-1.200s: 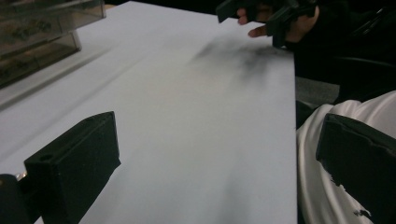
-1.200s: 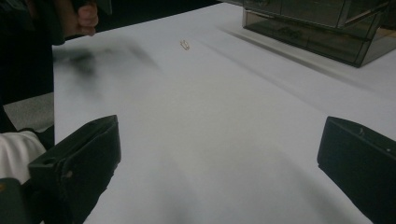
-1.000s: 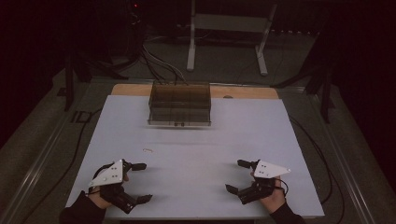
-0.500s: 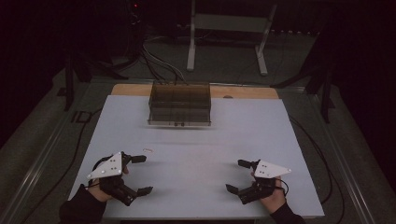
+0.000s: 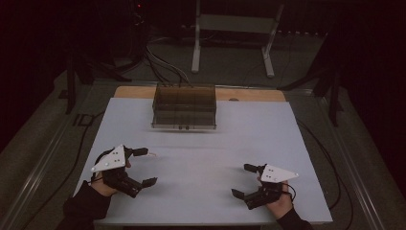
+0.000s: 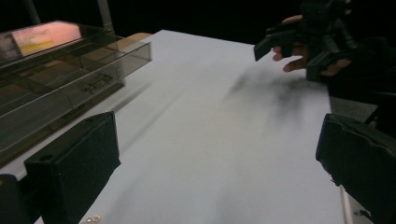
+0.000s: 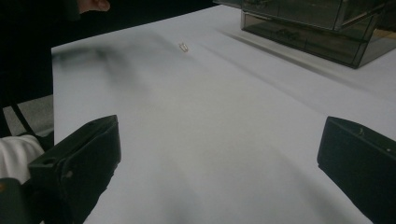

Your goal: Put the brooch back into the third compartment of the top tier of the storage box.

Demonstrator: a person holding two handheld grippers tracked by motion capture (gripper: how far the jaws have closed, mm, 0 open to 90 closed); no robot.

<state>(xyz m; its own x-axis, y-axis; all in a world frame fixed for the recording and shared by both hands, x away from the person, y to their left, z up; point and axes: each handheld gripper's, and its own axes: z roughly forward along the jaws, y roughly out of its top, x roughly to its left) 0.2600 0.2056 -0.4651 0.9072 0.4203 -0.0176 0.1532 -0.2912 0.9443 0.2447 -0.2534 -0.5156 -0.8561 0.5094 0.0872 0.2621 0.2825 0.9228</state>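
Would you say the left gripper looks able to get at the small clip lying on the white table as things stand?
Probably yes. The small clip lies on bare table just beyond the open left gripper, with nothing between them; the smoky plastic box sits farther back.

A dim room surrounds the white-topped bench (image 5: 268, 129), with grey floor (image 5: 230, 67) beyond (cables (image 5: 163, 64) trailing) and a pale metal stand (image 5: 234, 26).

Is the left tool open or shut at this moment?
Open. The left tool has its two black jaws wide apart, with bare white table between them.
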